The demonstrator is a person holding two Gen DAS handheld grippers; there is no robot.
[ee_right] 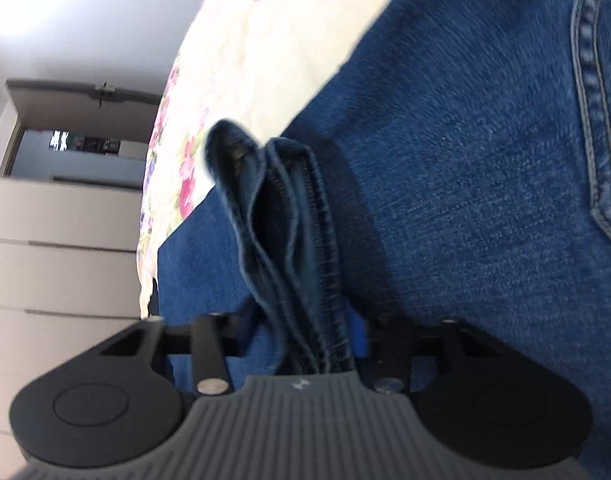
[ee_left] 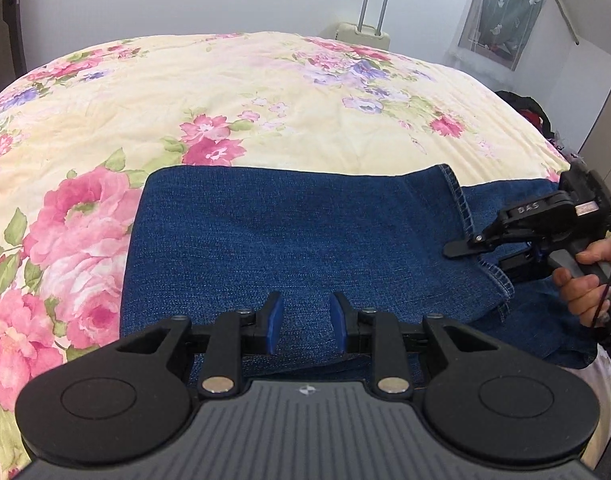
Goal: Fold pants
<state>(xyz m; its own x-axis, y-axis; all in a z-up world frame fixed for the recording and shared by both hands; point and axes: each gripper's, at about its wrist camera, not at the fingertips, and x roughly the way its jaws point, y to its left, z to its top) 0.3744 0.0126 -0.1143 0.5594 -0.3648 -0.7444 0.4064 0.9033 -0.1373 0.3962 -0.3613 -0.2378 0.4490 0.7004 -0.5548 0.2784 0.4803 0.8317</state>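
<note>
Blue denim pants (ee_left: 289,240) lie folded on a floral bedspread (ee_left: 225,92). My left gripper (ee_left: 307,322) is open and empty, its blue pads just above the near edge of the denim. My right gripper (ee_left: 489,250) is at the pants' right side, shut on the stitched hem edge (ee_left: 495,276). In the right wrist view the right gripper (ee_right: 311,332) clamps a bunched stack of hem layers (ee_right: 289,240), with a back pocket seam (ee_right: 597,152) on the denim beyond.
A white suitcase (ee_left: 365,30) stands behind the bed. A curtained window (ee_left: 501,12) is at the back right, dark clothes (ee_left: 529,112) at the bed's right edge. A wardrobe and drawers (ee_right: 61,248) stand beside the bed.
</note>
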